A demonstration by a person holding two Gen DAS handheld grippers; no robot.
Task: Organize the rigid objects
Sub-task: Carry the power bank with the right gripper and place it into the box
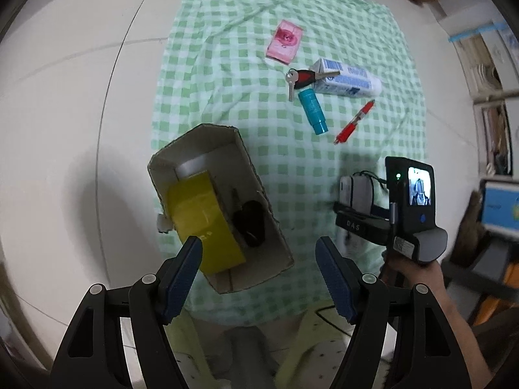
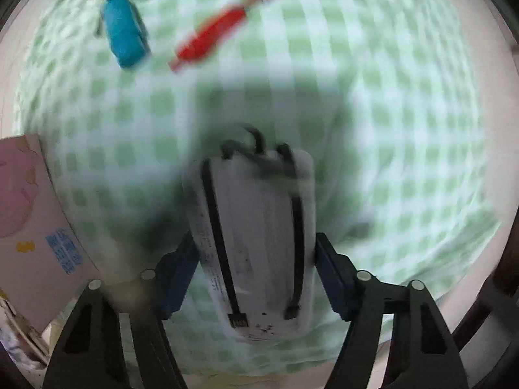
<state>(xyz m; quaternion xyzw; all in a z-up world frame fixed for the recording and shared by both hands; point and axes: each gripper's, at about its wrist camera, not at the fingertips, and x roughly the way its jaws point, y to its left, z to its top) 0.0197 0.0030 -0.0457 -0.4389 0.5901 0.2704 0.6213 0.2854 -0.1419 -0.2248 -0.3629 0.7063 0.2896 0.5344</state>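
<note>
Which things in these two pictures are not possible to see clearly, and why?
- Power bank print: right wrist view, motion blur.
- Black object in the cardboard box: left wrist view, shadowed, identity unclear.
- Box's far end: hidden behind the yellow box.
- White carton text: too small.

Green-checked cloth [image 1: 246, 103] with cardboard box [image 1: 259, 194], pink packet [image 1: 285, 41], keys [image 1: 300, 79], teal tube [image 1: 313, 111], red pen [image 1: 355, 121].

From high above we looked down the left tool [image 1: 258, 278] over the checked cloth [image 1: 246, 103]; our right view sat close, sharing the teal tube [image 1: 313, 111] and red pen [image 1: 355, 121].
</note>
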